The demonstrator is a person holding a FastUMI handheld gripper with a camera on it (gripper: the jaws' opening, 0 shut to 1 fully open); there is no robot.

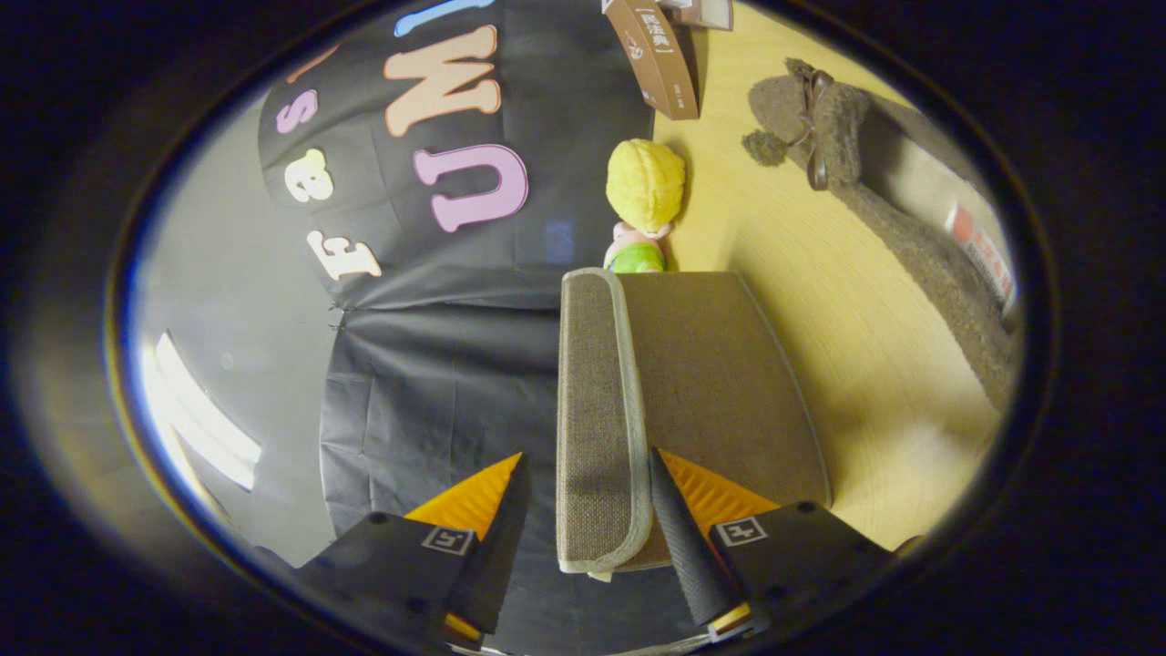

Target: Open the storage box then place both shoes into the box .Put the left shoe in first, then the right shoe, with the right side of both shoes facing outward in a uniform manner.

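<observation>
Between the tool's (583, 510) wide-spread fingers: storage box (701, 383) lid flap (597, 419), one finger near its edge, other clear; nothing clamped; view is rolled sideways, probably to hook the flap; shoe (874, 210) beyond on counter (820, 310), waiting.

Dim warm light, wooden table (847, 301) evenly lit with a soft shadow beside the storage box (692, 401), bright glare strip blown out beyond the cloth wall, heavy fisheye bending and blur toward the rim, centre reasonably sharp, gripper (588, 538) fingers apart.
</observation>
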